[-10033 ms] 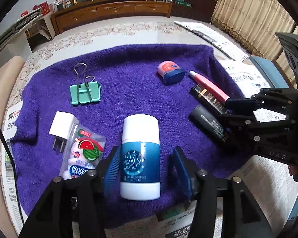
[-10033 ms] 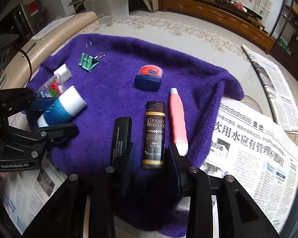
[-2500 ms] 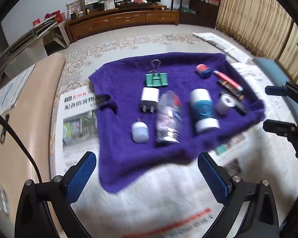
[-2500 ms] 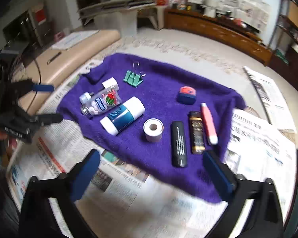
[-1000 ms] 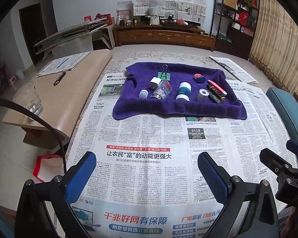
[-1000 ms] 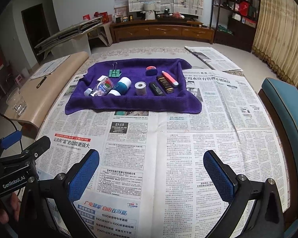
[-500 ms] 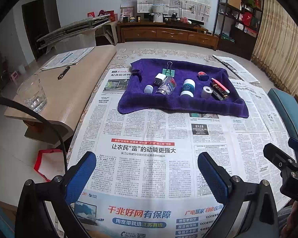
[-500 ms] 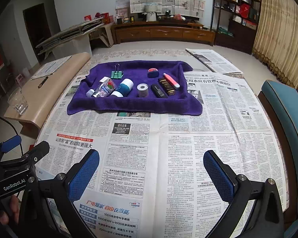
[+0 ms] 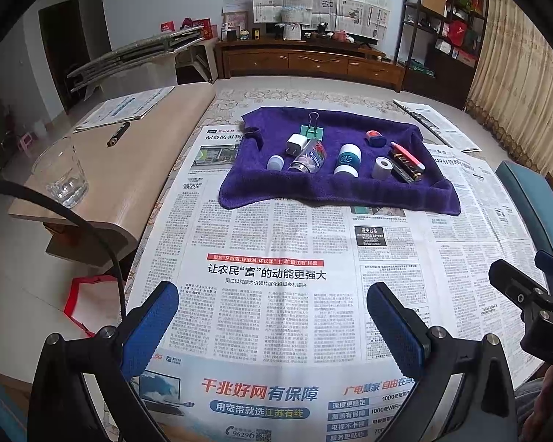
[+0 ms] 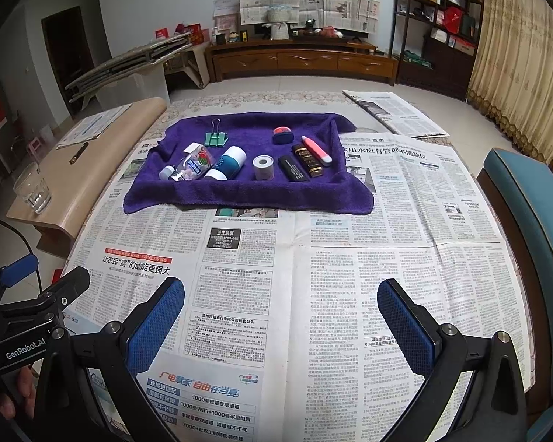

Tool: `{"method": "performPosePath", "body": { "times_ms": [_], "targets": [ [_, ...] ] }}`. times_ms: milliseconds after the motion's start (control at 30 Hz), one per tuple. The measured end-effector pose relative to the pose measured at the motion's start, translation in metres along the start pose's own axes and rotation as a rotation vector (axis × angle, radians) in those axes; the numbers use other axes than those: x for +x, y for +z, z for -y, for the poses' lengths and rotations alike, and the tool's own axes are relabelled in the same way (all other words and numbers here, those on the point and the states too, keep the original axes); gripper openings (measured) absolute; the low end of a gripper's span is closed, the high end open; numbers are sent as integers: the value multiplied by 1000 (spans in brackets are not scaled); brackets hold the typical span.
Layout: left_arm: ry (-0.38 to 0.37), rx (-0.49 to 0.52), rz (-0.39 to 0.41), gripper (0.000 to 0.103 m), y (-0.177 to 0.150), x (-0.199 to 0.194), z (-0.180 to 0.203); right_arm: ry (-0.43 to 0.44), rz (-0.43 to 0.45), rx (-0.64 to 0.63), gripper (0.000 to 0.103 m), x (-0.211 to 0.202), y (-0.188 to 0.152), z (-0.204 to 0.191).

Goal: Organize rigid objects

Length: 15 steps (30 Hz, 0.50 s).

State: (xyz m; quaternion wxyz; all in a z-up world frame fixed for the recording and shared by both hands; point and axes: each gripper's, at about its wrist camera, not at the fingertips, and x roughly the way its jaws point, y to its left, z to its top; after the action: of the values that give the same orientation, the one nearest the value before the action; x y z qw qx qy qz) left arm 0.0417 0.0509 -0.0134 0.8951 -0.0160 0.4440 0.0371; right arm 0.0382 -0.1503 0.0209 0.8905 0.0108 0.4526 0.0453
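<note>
Both grippers hang wide open and empty over the newspaper [image 10: 313, 276]: left gripper [image 9: 272, 326], right gripper [image 10: 281, 326]. Well ahead, the purple towel [image 10: 247, 191] carries the objects in a row, white-capped bottle [image 10: 226, 167] beside tape roll [image 10: 263, 167], binder clip [image 10: 215, 138] behind.
</note>
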Motion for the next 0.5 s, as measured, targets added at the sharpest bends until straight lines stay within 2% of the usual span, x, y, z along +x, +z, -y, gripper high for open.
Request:
{"method": "performPosePath", "body": {
  "times_ms": [500],
  "targets": [
    [1, 8, -2, 103, -2, 0, 0, 0, -3, -1, 103, -1, -1, 2]
  ]
}}
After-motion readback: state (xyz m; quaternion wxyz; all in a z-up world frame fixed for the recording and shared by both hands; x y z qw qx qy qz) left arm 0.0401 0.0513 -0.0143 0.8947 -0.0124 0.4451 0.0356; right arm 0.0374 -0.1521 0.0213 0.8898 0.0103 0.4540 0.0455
